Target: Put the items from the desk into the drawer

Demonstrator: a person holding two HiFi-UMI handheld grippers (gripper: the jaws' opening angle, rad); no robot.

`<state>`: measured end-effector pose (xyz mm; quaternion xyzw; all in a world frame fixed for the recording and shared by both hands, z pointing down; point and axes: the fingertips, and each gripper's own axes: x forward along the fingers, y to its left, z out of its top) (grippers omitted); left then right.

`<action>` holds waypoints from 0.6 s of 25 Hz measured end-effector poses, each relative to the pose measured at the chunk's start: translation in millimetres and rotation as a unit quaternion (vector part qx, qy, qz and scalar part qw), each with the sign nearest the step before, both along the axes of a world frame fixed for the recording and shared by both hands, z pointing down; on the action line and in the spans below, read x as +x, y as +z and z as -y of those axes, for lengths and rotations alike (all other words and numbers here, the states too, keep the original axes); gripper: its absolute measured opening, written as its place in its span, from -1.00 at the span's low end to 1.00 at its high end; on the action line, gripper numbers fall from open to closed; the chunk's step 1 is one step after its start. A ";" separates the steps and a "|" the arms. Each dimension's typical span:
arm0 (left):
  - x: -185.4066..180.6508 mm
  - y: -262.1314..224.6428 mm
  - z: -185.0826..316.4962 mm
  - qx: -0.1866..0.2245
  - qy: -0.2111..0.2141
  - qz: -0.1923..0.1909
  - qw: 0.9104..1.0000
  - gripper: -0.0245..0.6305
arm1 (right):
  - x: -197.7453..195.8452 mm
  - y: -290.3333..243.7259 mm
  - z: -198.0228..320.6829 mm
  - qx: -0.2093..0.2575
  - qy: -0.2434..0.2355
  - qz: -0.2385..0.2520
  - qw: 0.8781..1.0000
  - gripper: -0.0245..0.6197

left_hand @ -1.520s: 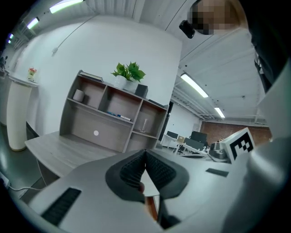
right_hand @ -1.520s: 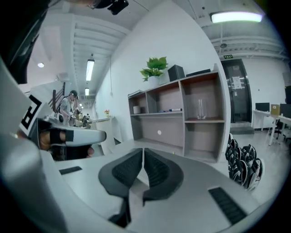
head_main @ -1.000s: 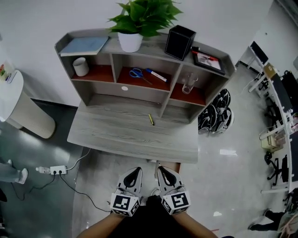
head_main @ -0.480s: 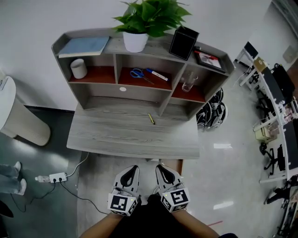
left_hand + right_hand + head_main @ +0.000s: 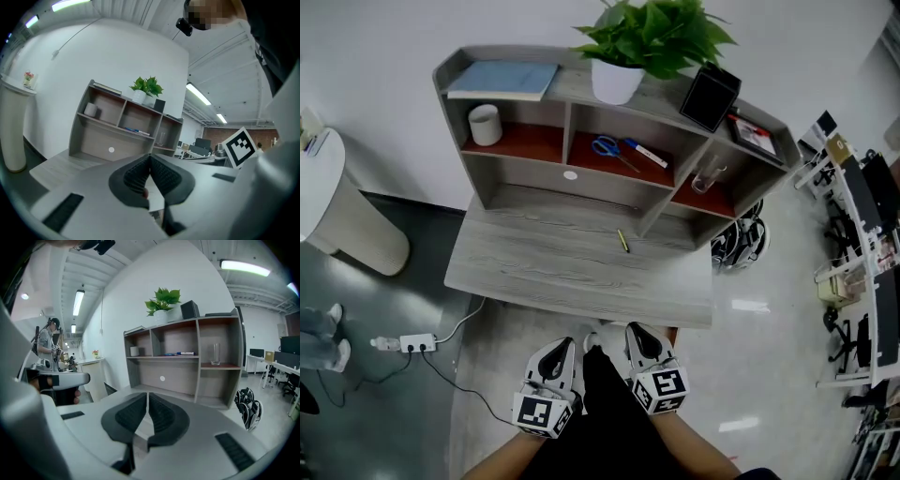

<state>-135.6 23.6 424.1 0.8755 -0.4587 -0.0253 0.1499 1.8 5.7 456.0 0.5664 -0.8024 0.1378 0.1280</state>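
Head view, left gripper (image 5: 560,351) and right gripper (image 5: 639,337) clenched on nothing, before desk (image 5: 534,270), yellow pen (image 5: 622,241) on it

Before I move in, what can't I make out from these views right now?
Drawer: no view shows one; in the head view the desk top covers whatever is beneath.
Thin yellow item on the desk: too small in the head view to identify; not seen in either gripper view.
Framed picture on the hutch top: too small in the head view to read.
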 end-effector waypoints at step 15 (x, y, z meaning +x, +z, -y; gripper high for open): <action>46.4 4.9 78.3 -0.004 0.013 0.037 0.999 -0.88 | 32.2 37.9 118.9 -0.025 -0.014 -0.003 1.000 -0.83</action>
